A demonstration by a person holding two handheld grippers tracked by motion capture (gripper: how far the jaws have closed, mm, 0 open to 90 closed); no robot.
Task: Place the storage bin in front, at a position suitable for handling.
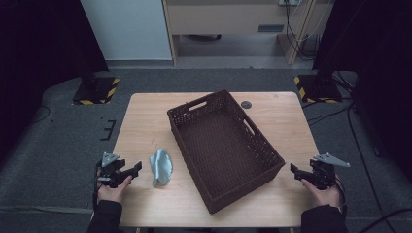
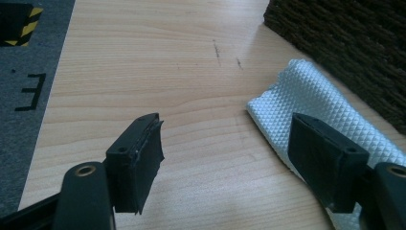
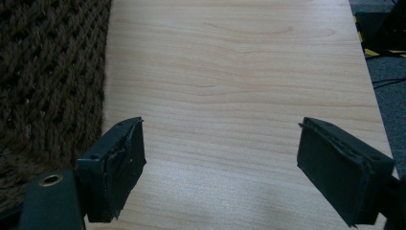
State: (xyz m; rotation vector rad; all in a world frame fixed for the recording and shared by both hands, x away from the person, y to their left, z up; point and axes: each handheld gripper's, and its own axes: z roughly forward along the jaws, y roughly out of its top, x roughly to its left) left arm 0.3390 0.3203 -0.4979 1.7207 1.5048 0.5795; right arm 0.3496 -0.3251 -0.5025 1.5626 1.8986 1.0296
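Left gripper view is giving me my closest look: I am holding the left tool [image 2: 225,143] with its jaws spread wide and nothing between them, one pad over bare wood at the lower left of the frame, the other overlapping the pale blue cloth [image 2: 311,103] at the lower right. That cloth is lying crumpled on the surface [image 2: 143,72], just beside the dark woven basket [image 2: 344,43] at the upper right. From here I am judging the risk to be a lopsided pinch: if I am closing with only the right-hand pad over the fabric, I could be catching a thin edge that slips free on the lift, or pushing the cloth along the wood toward the basket wall instead of gripping it.

Right gripper view is showing the right tool [image 3: 220,167] equally wide and empty above plain wood, with the basket weave [image 3: 48,72] filling the left of the frame; swinging inward carelessly, I could be knocking it.

High view is adding what the close ones lack: both tools together, left tool [image 1: 137,169] at lower left, right tool [image 1: 294,171] at lower right, the cloth [image 1: 161,167] lying between the left tool and the basket [image 1: 194,104], and the basket sitting skewed and empty. The cloth's waffle texture is reading clearly up close.
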